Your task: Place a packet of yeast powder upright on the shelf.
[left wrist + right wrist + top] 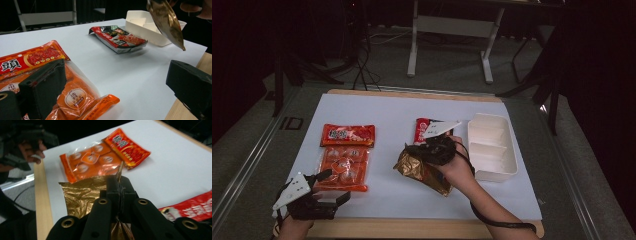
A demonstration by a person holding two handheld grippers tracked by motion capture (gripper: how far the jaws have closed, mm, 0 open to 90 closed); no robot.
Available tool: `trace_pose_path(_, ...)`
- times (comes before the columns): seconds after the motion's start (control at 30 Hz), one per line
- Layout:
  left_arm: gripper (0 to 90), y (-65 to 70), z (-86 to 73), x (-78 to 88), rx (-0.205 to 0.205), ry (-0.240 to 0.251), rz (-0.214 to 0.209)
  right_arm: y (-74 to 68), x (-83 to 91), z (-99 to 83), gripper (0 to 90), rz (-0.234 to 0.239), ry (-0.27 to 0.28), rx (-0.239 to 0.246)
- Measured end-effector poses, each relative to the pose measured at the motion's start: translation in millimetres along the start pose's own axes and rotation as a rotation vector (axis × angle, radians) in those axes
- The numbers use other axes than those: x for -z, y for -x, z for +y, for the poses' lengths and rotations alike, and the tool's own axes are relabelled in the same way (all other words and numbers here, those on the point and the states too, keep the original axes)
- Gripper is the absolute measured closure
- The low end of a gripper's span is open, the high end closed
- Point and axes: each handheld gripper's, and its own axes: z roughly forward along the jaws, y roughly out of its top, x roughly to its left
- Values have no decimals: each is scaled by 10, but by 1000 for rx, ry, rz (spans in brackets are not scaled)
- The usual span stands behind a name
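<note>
We see the right claw (pixel 117 191) pressed shut on the crinkled gold foil packet (pixel 419 170), pinching its upper edge between both black jaws. In the high view the right claw (pixel 432 147) sits near the middle of the table, a grey three-cornered plate on top of it, with the packet hanging from it toward the near edge; from the left gripper view the gold packet (pixel 166 21) is clear of the surface, tilted, its pointed corner down.

Just behind the right claw lies a red and black printed snack pouch (pixel 421 127), flat on the table. To its right, near the table's right edge, stands a white rectangular plastic tray with two compartments (pixel 511 155).

Our left claw (pixel 334 187) rests at the near left corner, its jaws standing wide apart and holding nothing. One jaw lies just over the near end of an orange clear-fronted bag of round sweets (pixel 343 167); the other is by the table's wooden edge. Touching the far end of that bag is a red flat sachet with white lettering (pixel 348 135).

All of it lies on the white-topped table with a pale wooden rim (pixel 392 110).
</note>
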Motion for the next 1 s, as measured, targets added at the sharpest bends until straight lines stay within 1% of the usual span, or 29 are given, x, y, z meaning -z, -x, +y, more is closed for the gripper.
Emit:
trace_pose_path(0.03, 29, 0, 0, 0, 1, 1, 0, 16, 19, 6, 889, -4, 4, -2)
trace_pose_path(0.13, 29, -1, 0, -3, -1, 0, 0, 75, 88, 27, 889, -24, 33, -29)
trace_pose_path(0.17, 29, -1, -1, -3, -1, 0, -1, 93, 115, 37, 889, -39, 44, -33)
trace_pose_path(0.27, 29, 1, 0, -1, -3, 1, 2, 138, 176, 60, 889, -63, 71, -46)
trace_pose_path(0.3, 29, 1, 1, 1, -5, 2, 3, 156, 198, 68, 889, -79, 82, -50)
trace_pose_path(0.4, 29, 0, 1, 1, -5, 2, 3, 230, 267, 91, 889, -94, 108, -68)
trace_pose_path(0.47, 29, 1, 0, -1, -4, 1, 4, 243, 282, 95, 889, -98, 113, -74)
trace_pose_path(0.5, 29, 2, 0, -2, -4, 1, 4, 279, 328, 106, 889, -118, 126, -76)
trace_pose_path(0.57, 29, -1, -1, -4, -4, 0, 4, 321, 370, 118, 889, -129, 137, -84)
trace_pose_path(0.6, 29, -2, -2, -5, -3, 0, 5, 348, 401, 123, 889, -146, 144, -88)
trace_pose_path(0.67, 29, -5, -3, -6, 0, 1, 6, 393, 439, 134, 889, -151, 152, -100)
trace_pose_path(0.73, 29, -7, -5, -8, 1, -2, 7, 448, 484, 142, 889, -176, 166, -113)
trace_pose_path(0.77, 29, -7, -5, -8, 1, -1, 7, 483, 503, 148, 889, -177, 169, -118)
trace_pose_path(0.8, 29, -7, -5, -8, 1, -1, 7, 483, 503, 148, 889, -177, 169, -118)
trace_pose_path(0.83, 29, -6, -5, -7, 1, -1, 8, 518, 525, 153, 889, -186, 173, -124)
trace_pose_path(0.87, 29, -8, -5, -6, 0, -2, 8, 597, 580, 160, 889, -194, 191, -151)
trace_pose_path(1.0, 29, -11, -7, -9, 2, -3, 9, 721, 711, 152, 889, -242, 233, -179)
